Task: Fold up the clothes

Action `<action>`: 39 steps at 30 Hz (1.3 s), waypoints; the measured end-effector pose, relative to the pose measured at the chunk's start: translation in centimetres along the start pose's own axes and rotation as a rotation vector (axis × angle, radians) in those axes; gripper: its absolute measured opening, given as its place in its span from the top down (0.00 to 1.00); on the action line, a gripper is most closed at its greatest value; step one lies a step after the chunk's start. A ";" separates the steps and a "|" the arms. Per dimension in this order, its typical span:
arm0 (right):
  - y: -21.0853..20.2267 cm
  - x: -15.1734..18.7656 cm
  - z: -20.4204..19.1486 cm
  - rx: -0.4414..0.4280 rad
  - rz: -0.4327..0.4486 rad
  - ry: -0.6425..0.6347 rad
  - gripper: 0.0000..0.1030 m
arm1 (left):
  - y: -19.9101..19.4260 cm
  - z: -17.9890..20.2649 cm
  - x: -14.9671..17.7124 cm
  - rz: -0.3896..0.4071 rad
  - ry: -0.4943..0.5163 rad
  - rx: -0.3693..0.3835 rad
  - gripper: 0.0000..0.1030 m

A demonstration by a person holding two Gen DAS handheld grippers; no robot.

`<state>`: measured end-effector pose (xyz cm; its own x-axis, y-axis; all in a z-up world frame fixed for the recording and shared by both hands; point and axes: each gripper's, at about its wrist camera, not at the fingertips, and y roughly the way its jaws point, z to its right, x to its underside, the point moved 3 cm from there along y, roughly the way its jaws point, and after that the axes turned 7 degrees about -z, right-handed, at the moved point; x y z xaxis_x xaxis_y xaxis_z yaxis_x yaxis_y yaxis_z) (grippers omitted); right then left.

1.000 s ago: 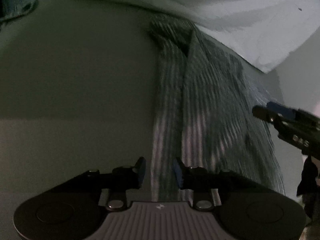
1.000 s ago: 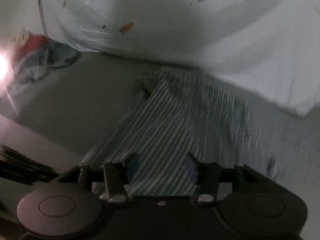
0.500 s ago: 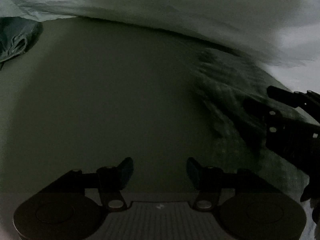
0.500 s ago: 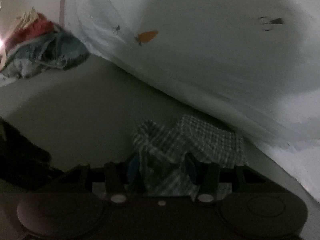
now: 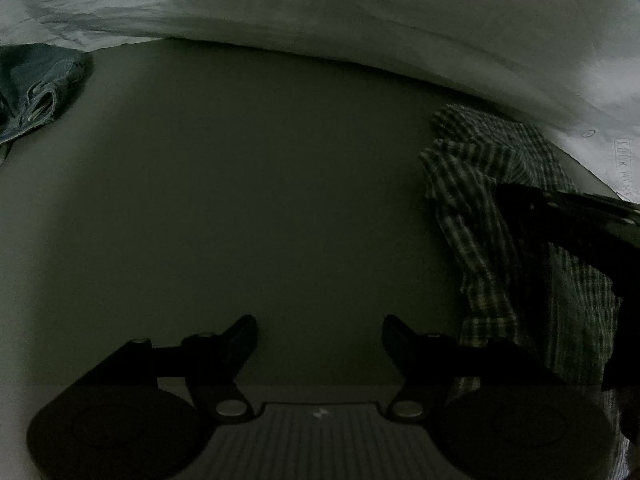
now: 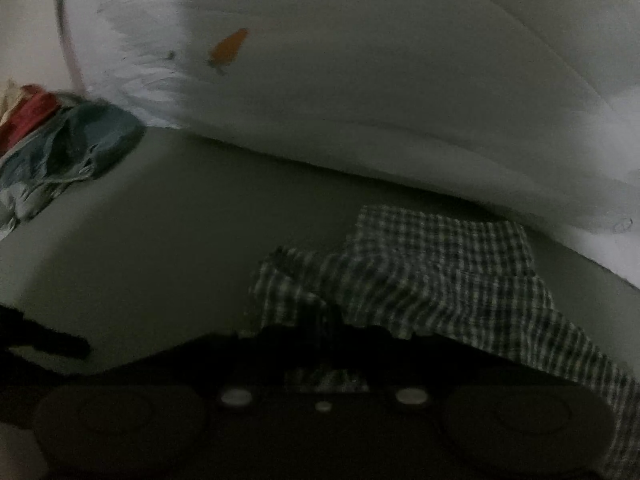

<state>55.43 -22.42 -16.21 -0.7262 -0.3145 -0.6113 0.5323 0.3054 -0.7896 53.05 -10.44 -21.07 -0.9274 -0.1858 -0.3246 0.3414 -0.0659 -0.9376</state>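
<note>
We see checked woven cloth shirt [image 6: 440,272], soft and creased, matt smooth grey bed surface [image 5: 248,184], white rumpled cloth duvet [image 6: 360,100], faded blue denim-like cloth [image 5: 32,92], matt black plastic left gripper [image 5: 319,338] with dull metal screws.

a: where is there room?
b: the bare sheet [image 5: 248,200] is open in the middle

a: what's in the way?
b: checked shirt [image 5: 492,208] on the right, blue clothes [image 5: 36,92] far left, big white blanket [image 5: 360,12] behind
</note>
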 end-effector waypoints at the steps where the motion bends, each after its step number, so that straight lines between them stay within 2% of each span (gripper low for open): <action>1: 0.3 -0.1 0.1 0.001 0.000 0.013 0.97 | 0.0 0.0 0.0 -0.001 -0.001 0.002 0.29; 7: 2.2 -0.4 0.1 0.045 -0.029 0.014 0.97 | 0.1 0.1 -0.2 0.001 0.013 0.002 0.20; 10: 3.1 -0.5 -0.1 0.073 -0.040 -0.009 0.94 | 0.2 0.4 -0.1 0.000 0.028 -0.009 0.16; 12: 2.6 -0.8 -0.4 0.094 -0.005 -0.037 0.84 | 0.2 0.5 -0.1 -0.007 0.035 -0.019 0.16; 14: 0.9 -1.2 -0.1 0.085 0.044 -0.033 0.63 | 0.1 0.5 -0.2 -0.020 0.037 -0.029 0.16; 18: -4.3 -0.8 0.9 0.087 0.123 -0.001 0.55 | 0.1 0.6 -0.6 -0.040 0.011 -0.040 0.16; 20: -7.0 0.6 1.1 0.121 0.130 -0.001 0.48 | -0.1 0.8 -0.8 -0.048 -0.005 -0.032 0.16; 22: -9.1 2.7 1.0 0.152 0.107 0.001 0.43 | -0.5 1.2 -0.8 -0.044 -0.012 -0.035 0.16; 23: -9.7 4.0 0.7 0.164 0.082 -0.003 0.39 | -0.9 1.5 -0.8 -0.038 -0.009 -0.042 0.16; 26: -10.5 8.4 0.0 0.222 -0.008 -0.010 0.33 | -2.2 3.2 -0.6 0.000 0.019 -0.038 0.16; 29: -10.1 12.2 0.3 0.214 -0.097 0.086 0.30 | -3.5 5.3 -0.1 0.041 0.056 -0.011 0.16; 31: -10.7 13.5 1.5 0.158 -0.098 0.224 0.30 | -4.4 7.0 0.3 0.075 0.105 -0.004 0.16; 33: -12.7 13.9 3.5 0.127 -0.031 0.367 0.30 | -5.1 8.8 0.8 0.108 0.152 0.010 0.16; 35: -15.4 14.5 6.3 0.145 0.063 0.488 0.24 | -5.5 10.5 1.2 0.117 0.161 0.057 0.16; 39: -19.8 17.7 13.1 0.310 0.147 0.651 0.19 | -4.5 13.9 2.1 0.070 0.168 0.135 0.16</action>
<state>37.74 -45.77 -12.07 -0.6979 0.3366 -0.6322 0.6726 0.0047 -0.7400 51.69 -24.16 -15.78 -0.9093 -0.0294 -0.4150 0.4126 -0.1917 -0.8905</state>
